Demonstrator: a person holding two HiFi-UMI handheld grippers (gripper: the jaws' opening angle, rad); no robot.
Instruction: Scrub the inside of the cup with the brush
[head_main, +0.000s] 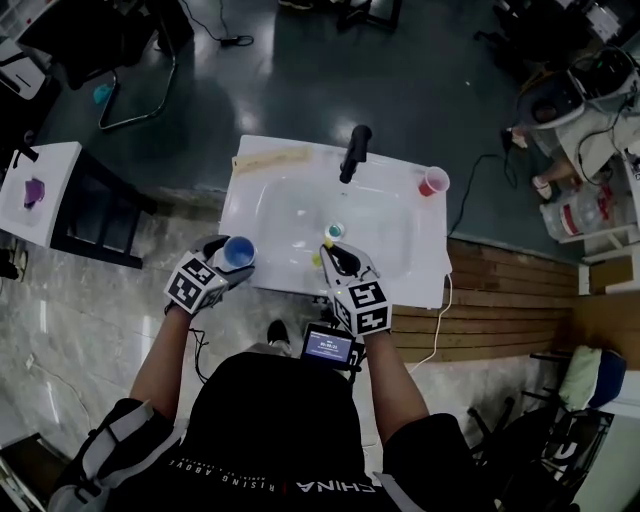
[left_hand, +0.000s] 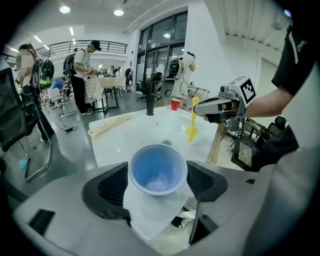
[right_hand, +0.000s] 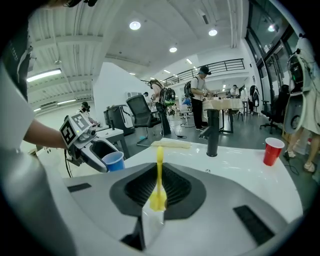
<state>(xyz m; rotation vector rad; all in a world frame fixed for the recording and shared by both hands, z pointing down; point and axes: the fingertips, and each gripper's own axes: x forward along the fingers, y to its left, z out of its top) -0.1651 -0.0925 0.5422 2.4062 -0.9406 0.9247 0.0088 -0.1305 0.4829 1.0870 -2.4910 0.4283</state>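
Note:
My left gripper (left_hand: 157, 176) is shut on a blue plastic cup (left_hand: 157, 169), with a jaw pressed on either side. The cup's mouth faces the camera, so its inside shows. In the head view the blue cup (head_main: 238, 252) hangs over the front left rim of the white sink (head_main: 270, 205). My right gripper (right_hand: 159, 194) is shut on a thin yellow brush (right_hand: 159, 180) that sticks forward. That yellow brush (left_hand: 193, 125) hangs over the basin, to the right of the cup and apart from it. In the head view the right gripper (head_main: 338, 258) is over the sink's front edge.
A black faucet (head_main: 354, 152) stands at the sink's back edge, and a red cup (head_main: 433, 181) at its back right corner. A beige strip (head_main: 272, 159) lies at the back left. The drain (head_main: 335, 231) is mid-basin. A side table (head_main: 40, 190) stands at the left. People stand in the background.

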